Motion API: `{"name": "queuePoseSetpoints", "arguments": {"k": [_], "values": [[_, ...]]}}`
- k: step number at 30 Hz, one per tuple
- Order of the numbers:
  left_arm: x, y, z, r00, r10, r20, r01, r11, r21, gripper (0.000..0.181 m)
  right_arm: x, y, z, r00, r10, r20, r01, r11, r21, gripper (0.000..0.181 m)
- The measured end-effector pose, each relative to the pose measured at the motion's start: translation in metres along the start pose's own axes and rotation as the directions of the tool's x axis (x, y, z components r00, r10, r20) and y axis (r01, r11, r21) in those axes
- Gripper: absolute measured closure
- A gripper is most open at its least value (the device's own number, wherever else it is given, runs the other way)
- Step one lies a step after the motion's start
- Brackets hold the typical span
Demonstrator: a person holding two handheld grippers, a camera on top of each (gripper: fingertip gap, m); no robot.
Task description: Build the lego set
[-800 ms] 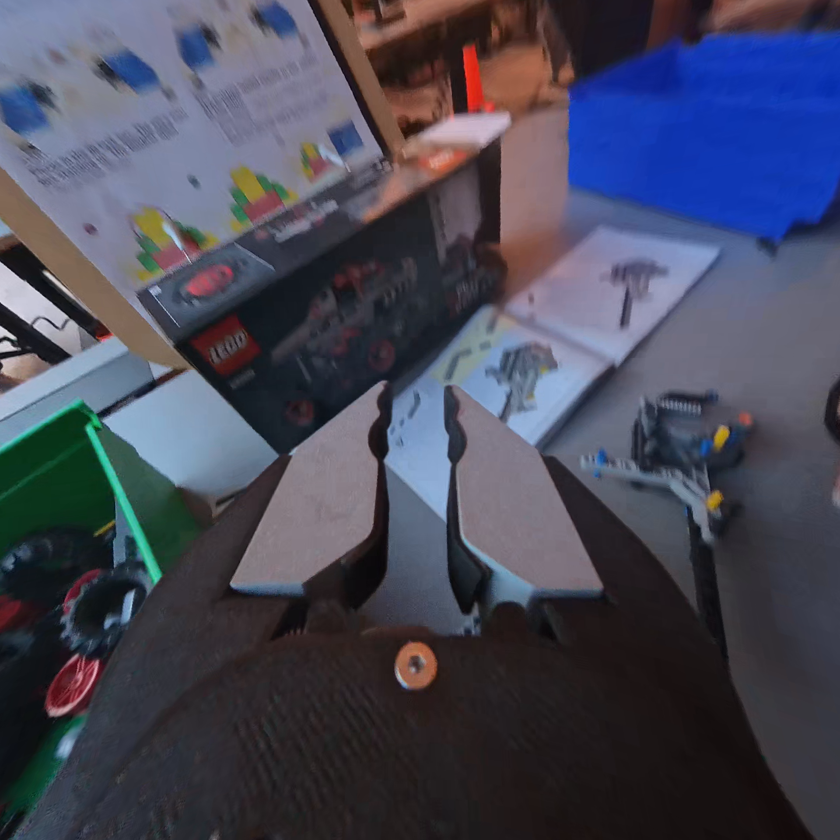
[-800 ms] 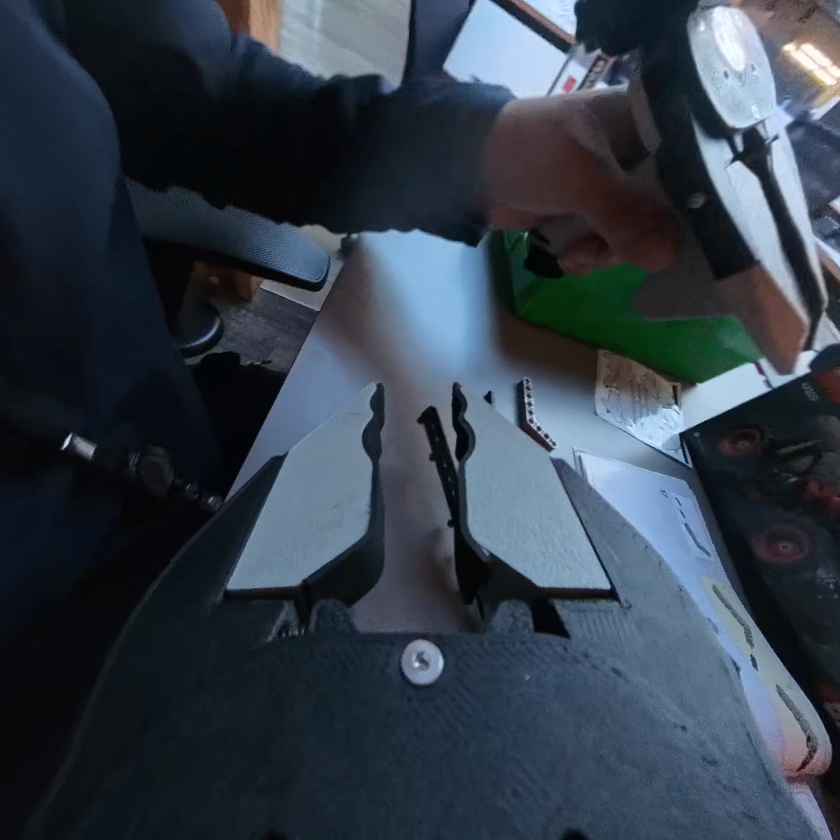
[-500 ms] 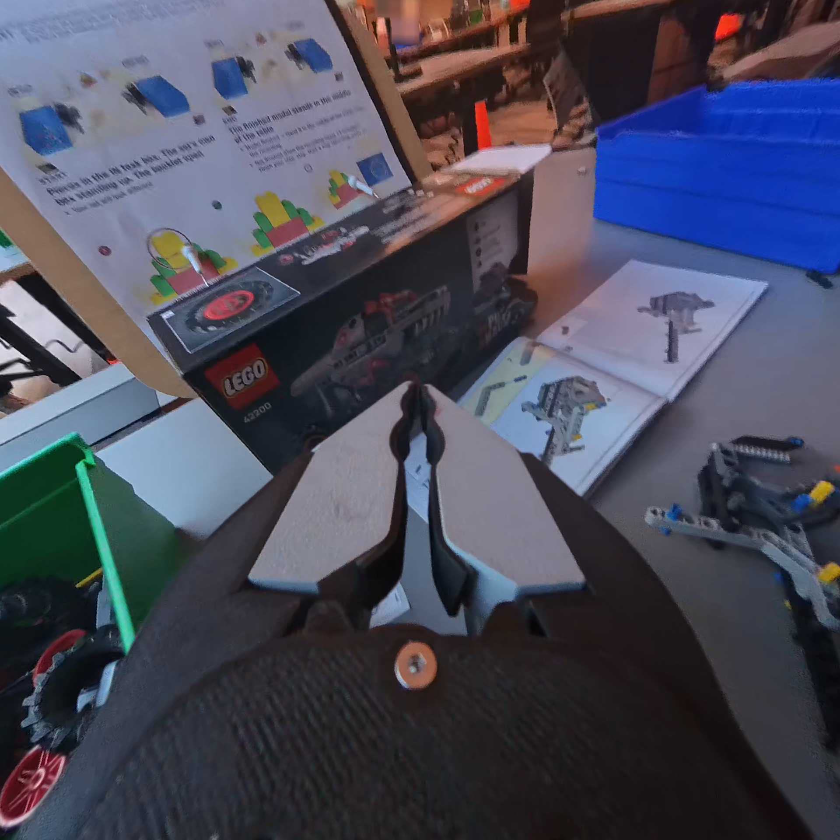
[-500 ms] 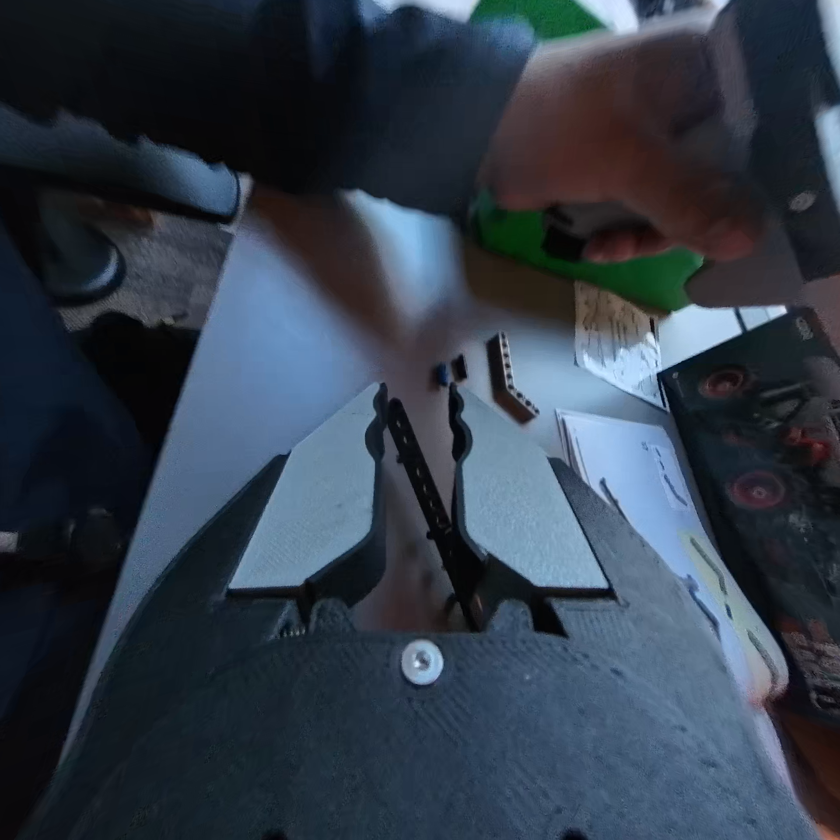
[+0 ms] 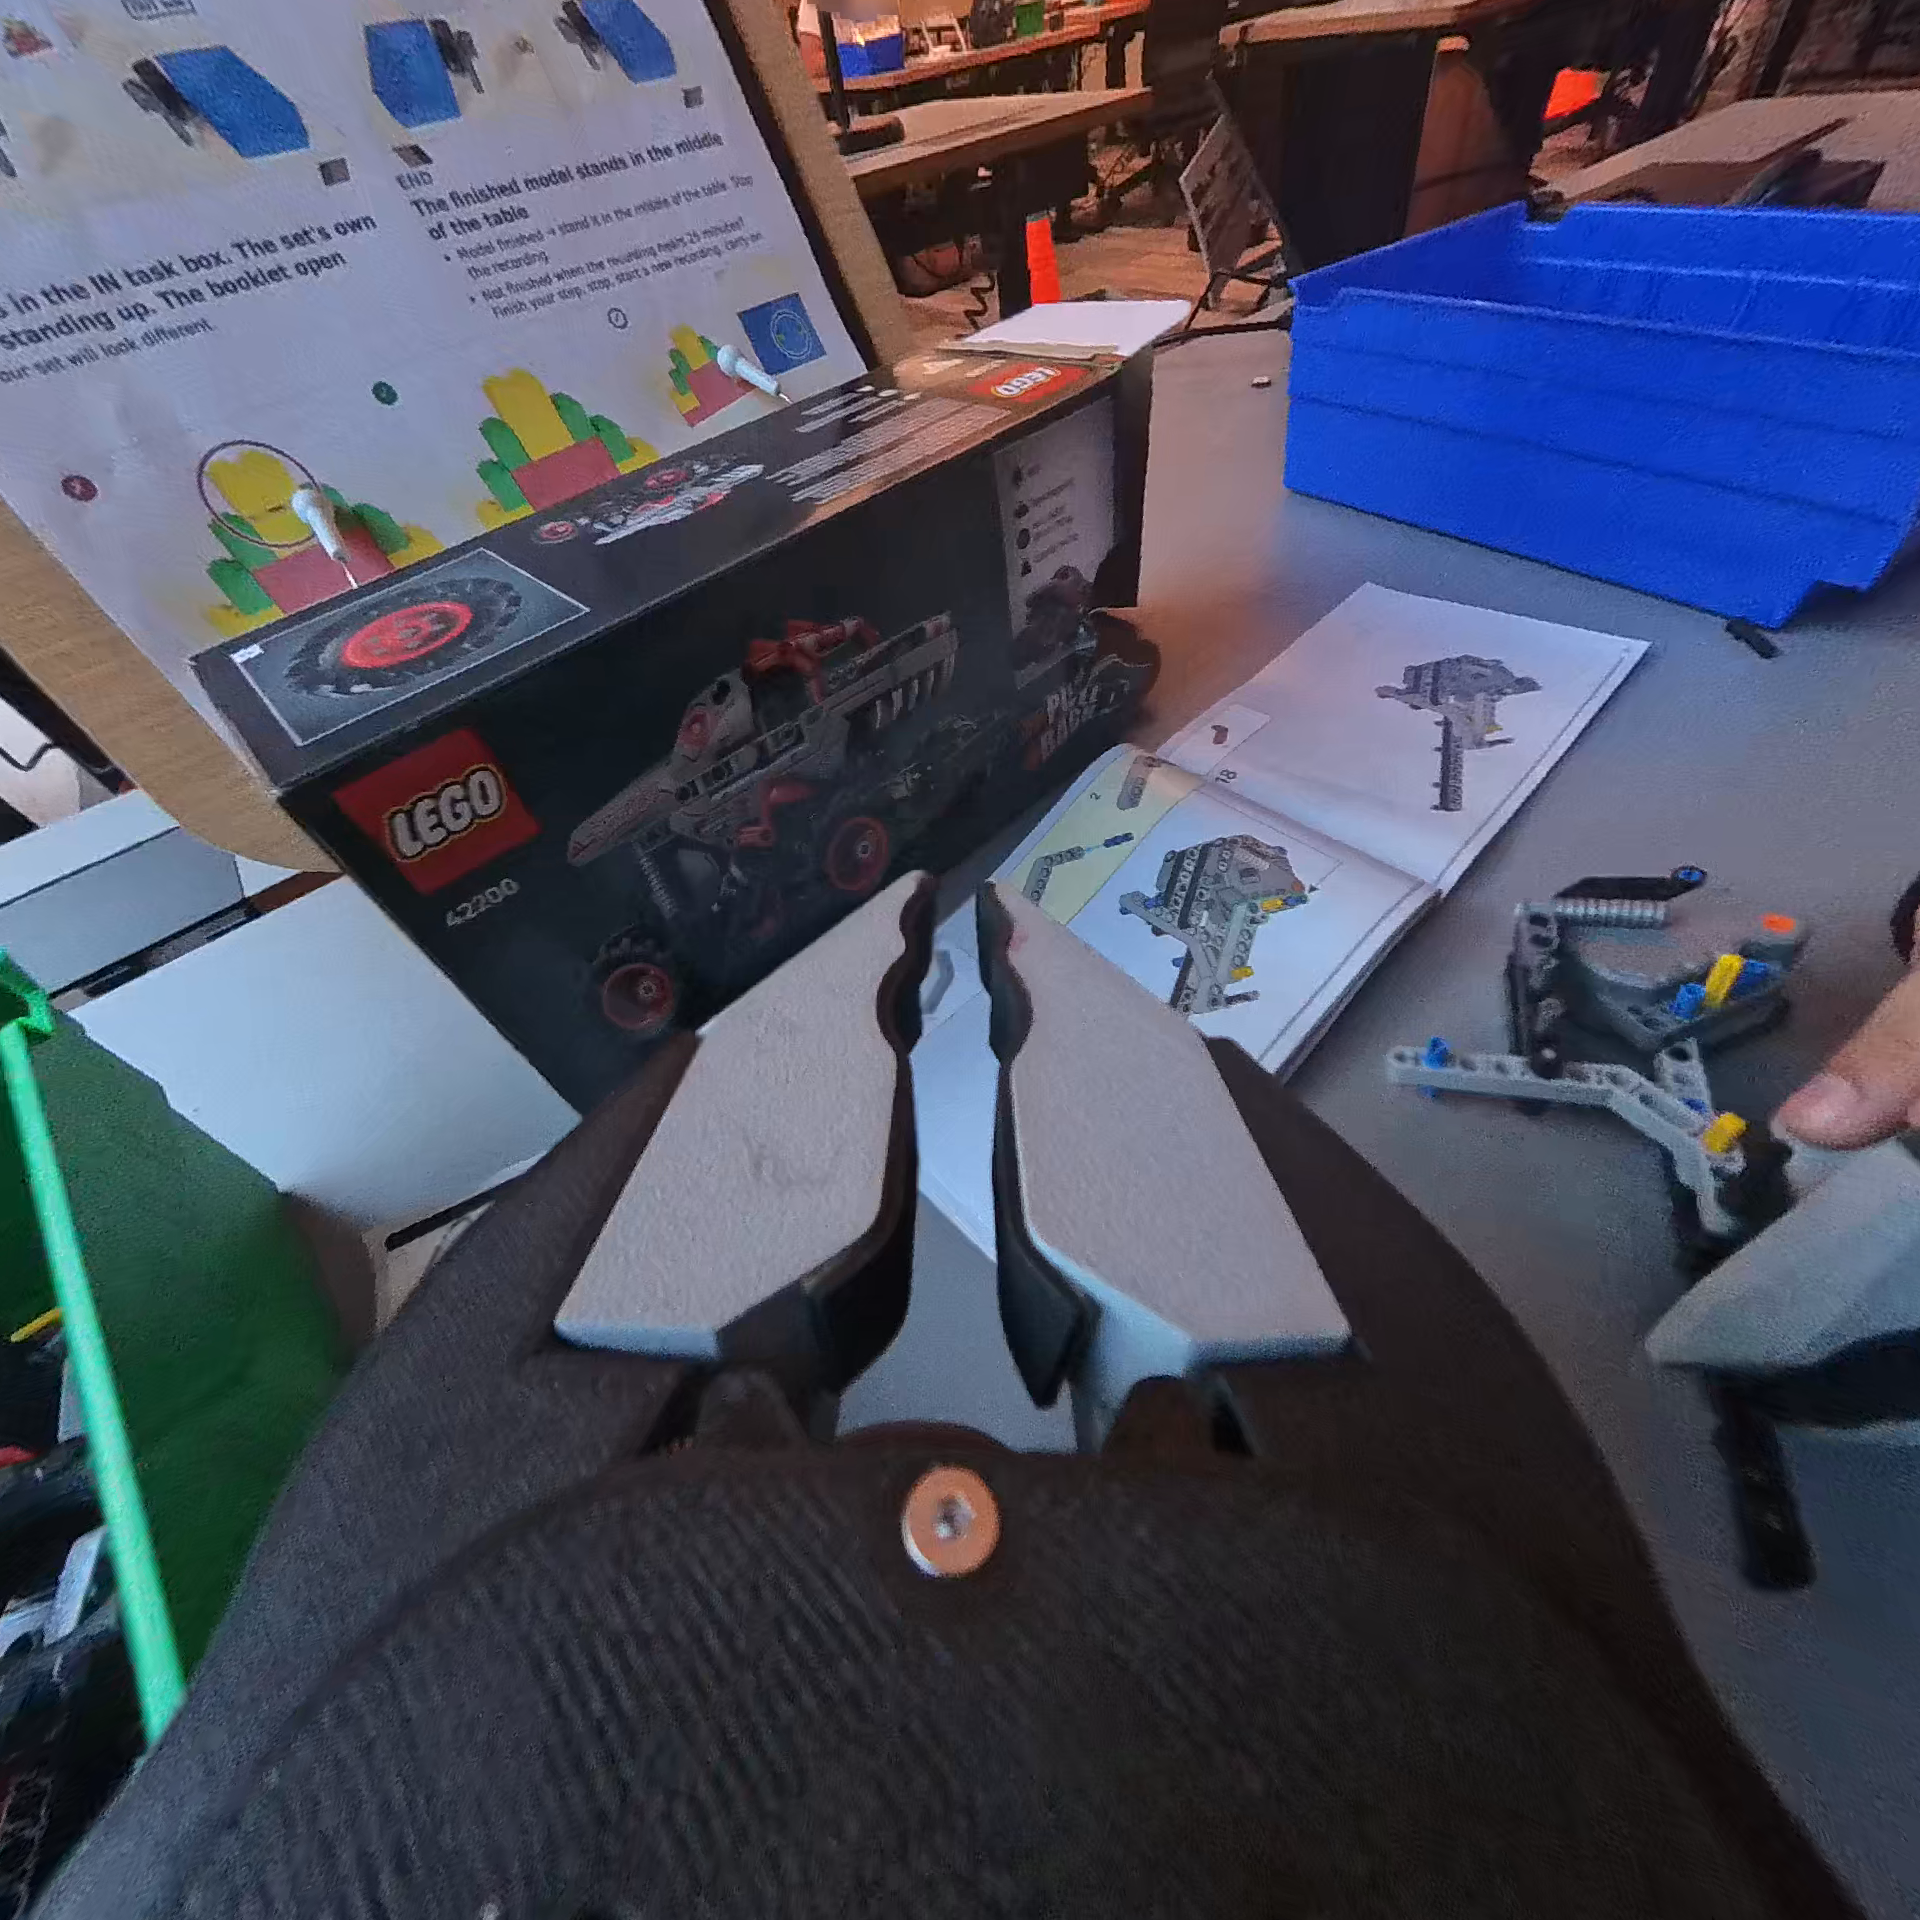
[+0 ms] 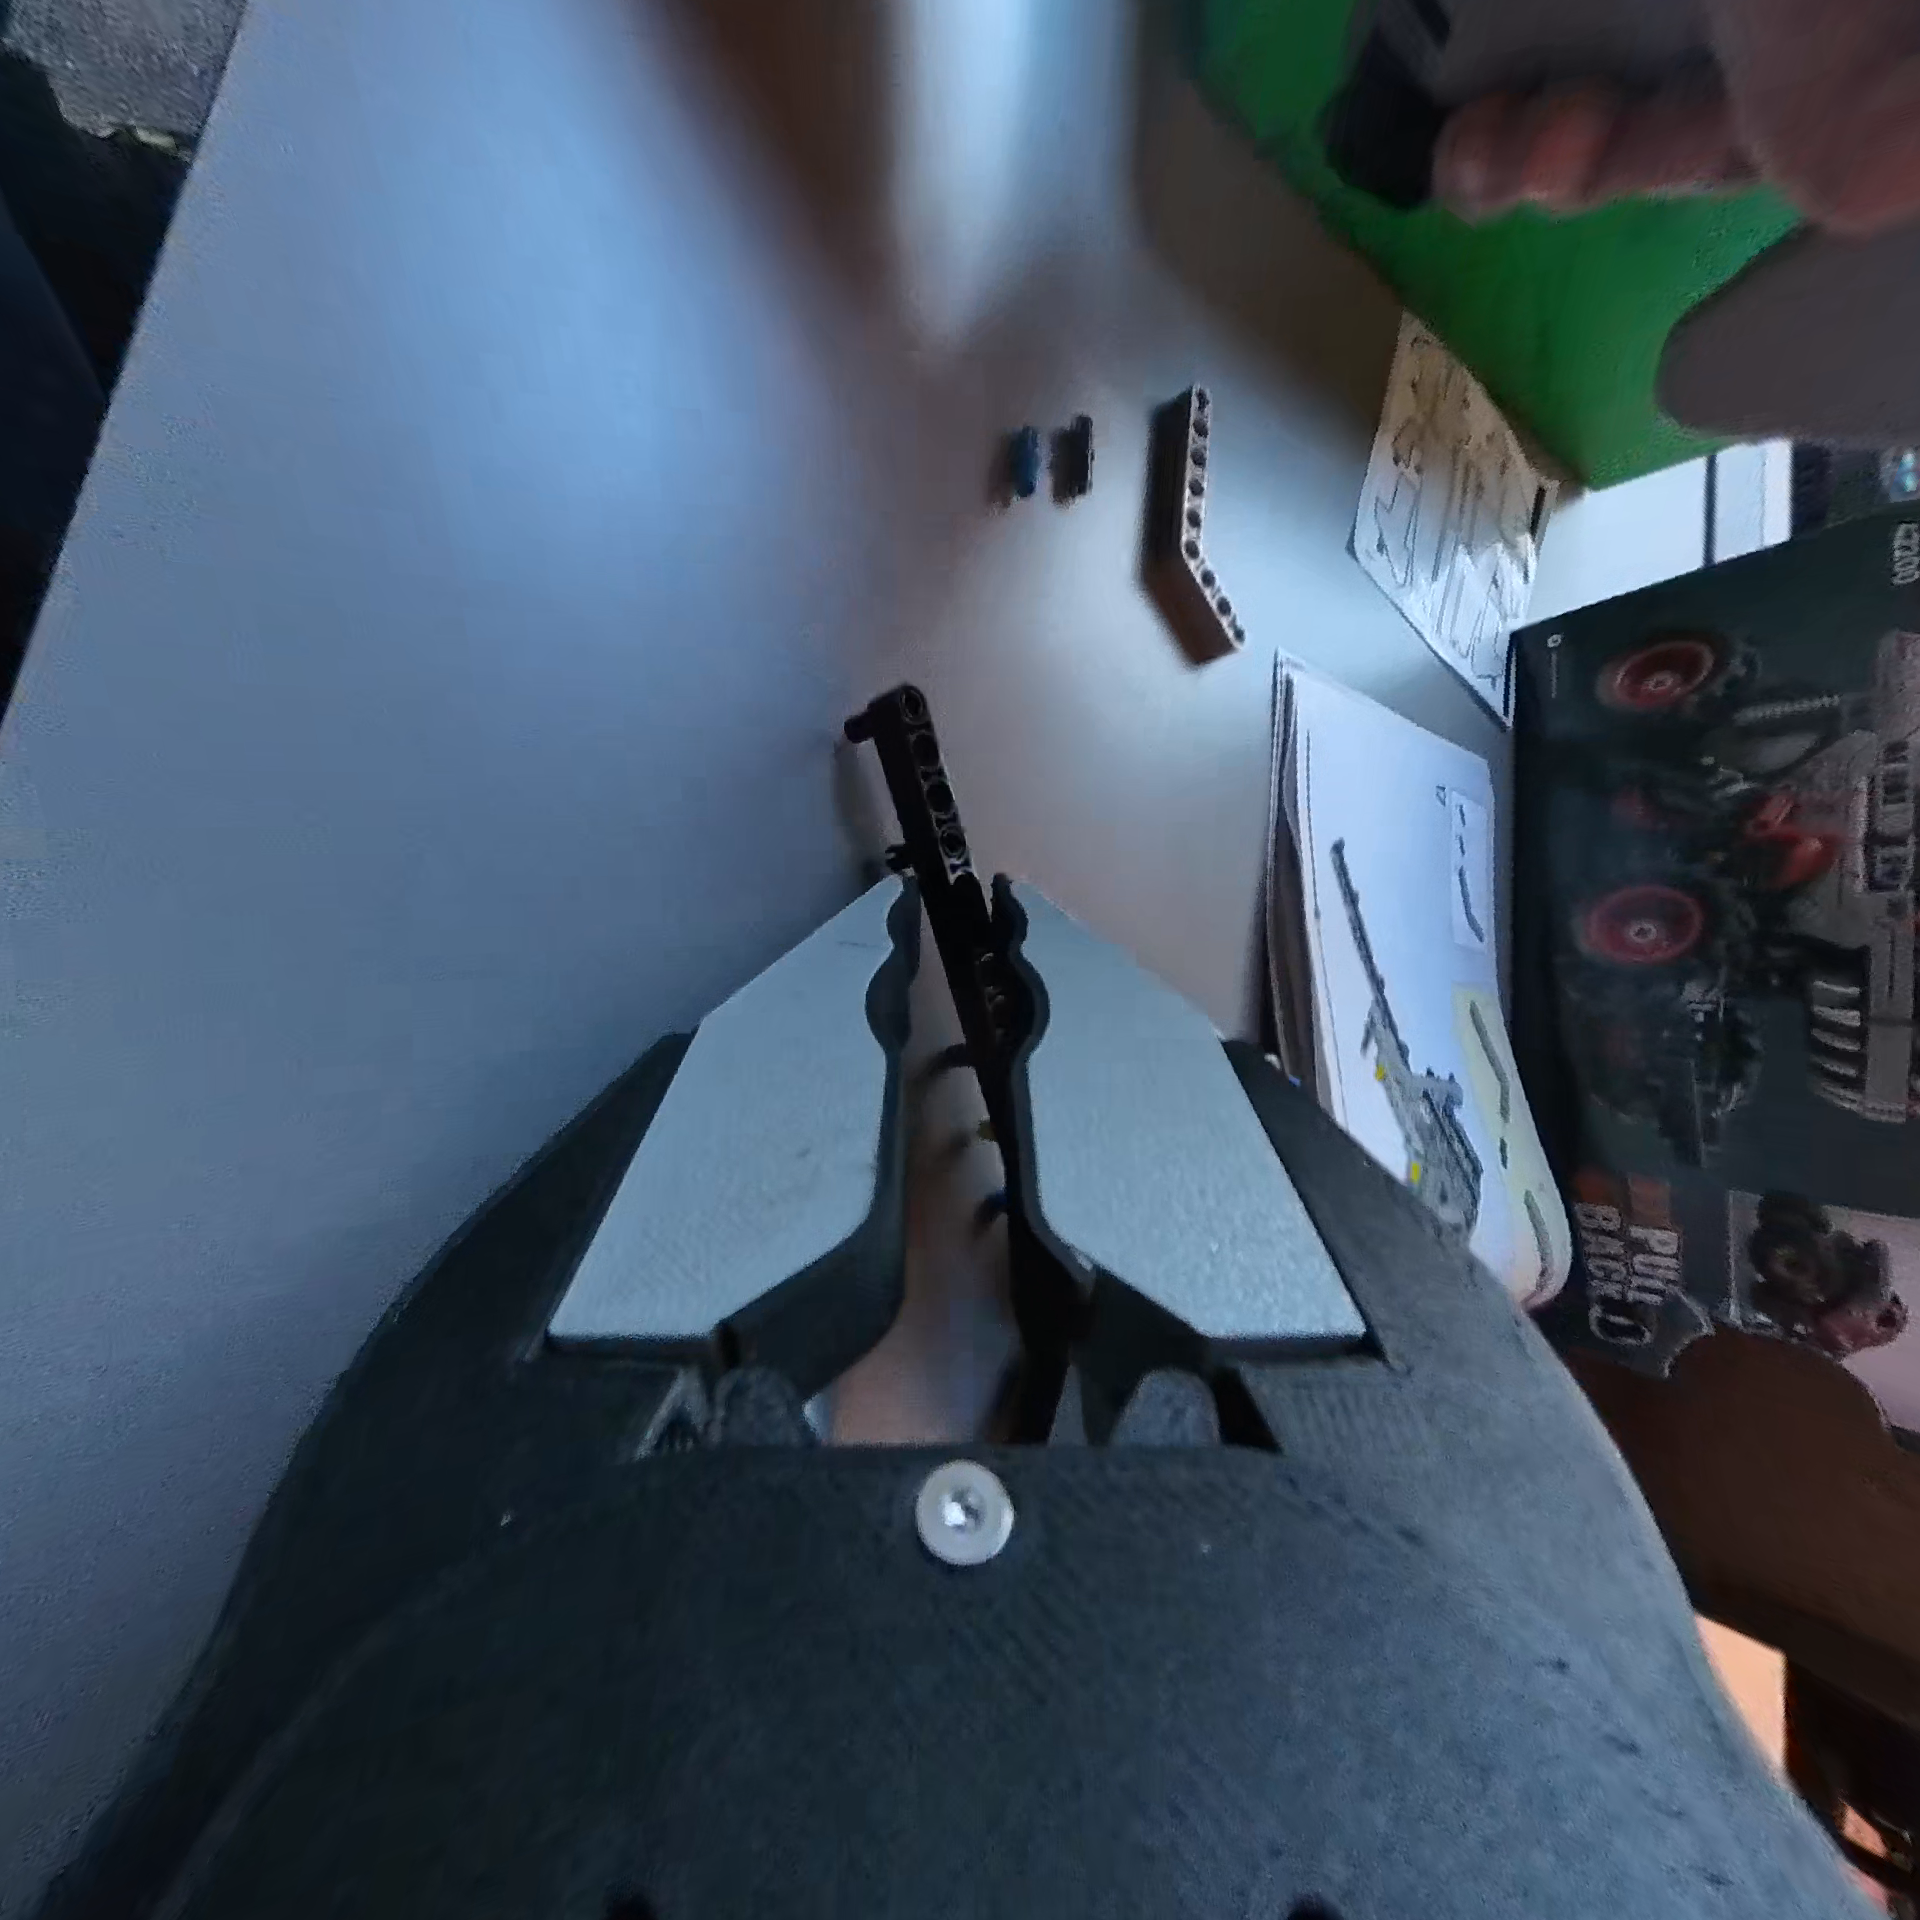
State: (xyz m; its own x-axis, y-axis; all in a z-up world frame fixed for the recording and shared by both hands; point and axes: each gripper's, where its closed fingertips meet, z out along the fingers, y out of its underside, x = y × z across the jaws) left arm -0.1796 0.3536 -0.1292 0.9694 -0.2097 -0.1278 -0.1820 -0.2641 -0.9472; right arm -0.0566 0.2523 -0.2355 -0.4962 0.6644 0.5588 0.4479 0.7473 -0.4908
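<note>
In the right wrist view my right gripper (image 6: pixel 956 894) is shut on a long black beam (image 6: pixel 930 779) that sticks out past the fingertips over the grey table (image 6: pixel 468 623). In the left wrist view that beam (image 5: pixel 1756 1486) belongs to the grey and black assembly (image 5: pixel 1621 997) with yellow and blue pins, lying on the table at right, with the right gripper's finger (image 5: pixel 1818 1278) over it. My left gripper (image 5: pixel 945 914) is empty and open by a narrow gap, held above the table in front of the set's black box (image 5: pixel 675 748).
The open booklet (image 5: pixel 1351 790) lies right of the box. A green bin (image 5: pixel 156 1247) of parts is at left, a blue bin (image 5: pixel 1610 395) at back right, an instruction board (image 5: pixel 364 260) behind. An angled beam (image 6: pixel 1184 520), two small pins (image 6: pixel 1049 468) and a sticker sheet (image 6: pixel 1455 488) lie loose.
My right gripper has narrowed onto the black beam and swung towards the table. My left gripper closed almost fully, then opened a narrow gap, and moved back to the right.
</note>
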Motion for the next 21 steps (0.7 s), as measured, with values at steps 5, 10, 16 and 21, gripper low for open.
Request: {"name": "queuePoseSetpoints", "arguments": {"k": [5,10,16,21], "values": [[-0.014,0.007,-0.002,0.998,-0.005,0.059,0.006,1.000,-0.018,0.149,-0.003,0.019,-0.024,0.999,0.009,0.051,-0.012,0.998,0.062,0.166],[-0.005,0.013,-0.002,0.999,-0.049,-0.008,0.049,0.998,-0.049,0.132,-0.008,0.025,-0.055,0.986,0.084,0.144,-0.110,0.977,0.184,0.162],[0.027,0.039,-0.015,0.991,-0.062,-0.117,0.037,0.977,-0.209,0.131,-0.013,-0.005,-0.083,0.959,0.121,0.255,-0.213,0.903,0.373,0.156],[0.049,0.089,-0.047,0.980,-0.040,-0.194,-0.052,0.893,-0.447,0.135,-0.009,-0.018,-0.098,0.960,0.121,0.254,-0.228,0.865,0.447,0.157]]}}
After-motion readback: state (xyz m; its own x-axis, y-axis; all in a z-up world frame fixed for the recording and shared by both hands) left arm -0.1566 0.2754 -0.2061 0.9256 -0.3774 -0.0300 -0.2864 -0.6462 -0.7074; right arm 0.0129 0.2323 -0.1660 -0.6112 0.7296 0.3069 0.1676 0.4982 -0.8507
